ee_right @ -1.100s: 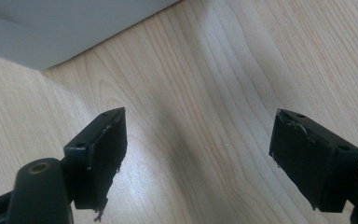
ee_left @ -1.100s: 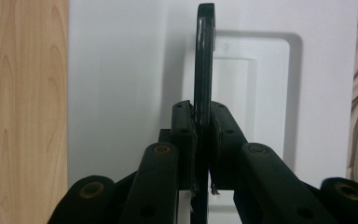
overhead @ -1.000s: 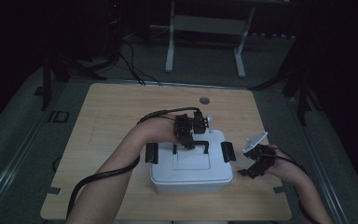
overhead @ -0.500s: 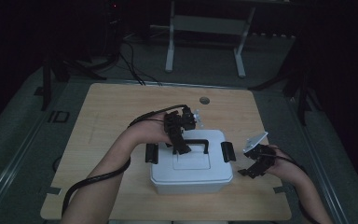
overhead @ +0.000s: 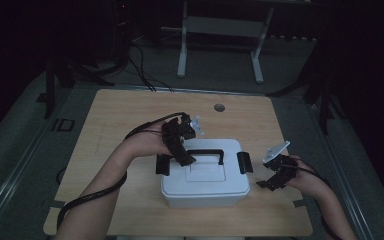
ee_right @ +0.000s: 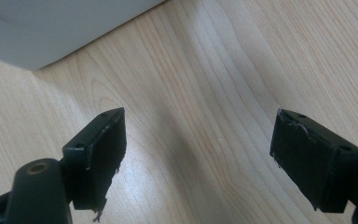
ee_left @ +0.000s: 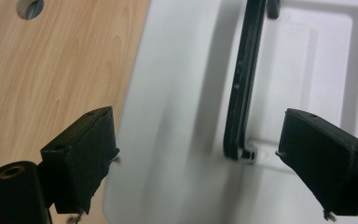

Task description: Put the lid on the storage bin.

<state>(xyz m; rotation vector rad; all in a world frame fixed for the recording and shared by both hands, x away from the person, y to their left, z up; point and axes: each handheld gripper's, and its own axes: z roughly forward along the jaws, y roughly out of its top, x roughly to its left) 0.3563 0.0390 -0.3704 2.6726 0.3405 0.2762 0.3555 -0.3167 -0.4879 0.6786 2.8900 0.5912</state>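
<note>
The person's left forearm is reaching in from the table's (overhead: pixel 105 120) near left corner, angling toward the middle, wrist bent so the left gripper (overhead: pixel 180 150) is pointing down over the left end of the white box (overhead: pixel 205 187). In the left gripper view its jaws are standing wide apart and holding nothing, straddling the lid with the black handle (ee_left: pixel 242 88) lying between them. The box is sitting near the table's front edge, about centred, black latches at each end. Just beside its right end, the right gripper (overhead: pixel 275 177) is hovering low over bare wood near the right edge, hand tilted toward the box, jaws also spread open and empty.
</note>
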